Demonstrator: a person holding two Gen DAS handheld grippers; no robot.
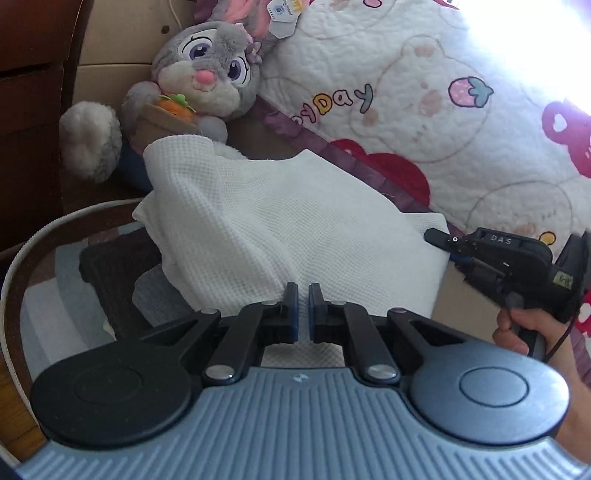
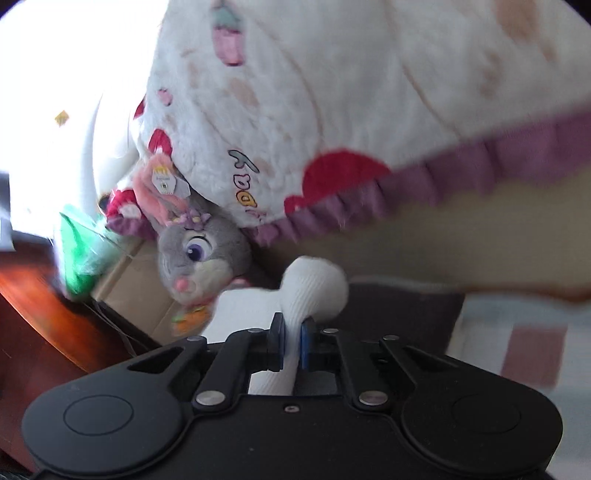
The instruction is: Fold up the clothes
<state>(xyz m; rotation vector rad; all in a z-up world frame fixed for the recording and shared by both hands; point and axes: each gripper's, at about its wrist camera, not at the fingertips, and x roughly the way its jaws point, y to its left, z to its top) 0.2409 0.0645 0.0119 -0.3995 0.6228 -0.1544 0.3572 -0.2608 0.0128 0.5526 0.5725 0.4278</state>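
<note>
- Fingers of left gripper, left wrist view: nearly pressed together on the near edge of white waffle-knit garment; cloth appears nipped between the pads. Garment is draped over a low dark stool, edge likely held taut for a fold.
- Same view: right gripper grips the garment's far corner, probably to carry it over.
- Right wrist view: right gripper pads pinch a white cloth bunch. Cardboard box sits behind plush rabbit; contents not visible.

Was lit by strong window glare over a printed quilt, with dark wooden furniture beside a patterned rug.
</note>
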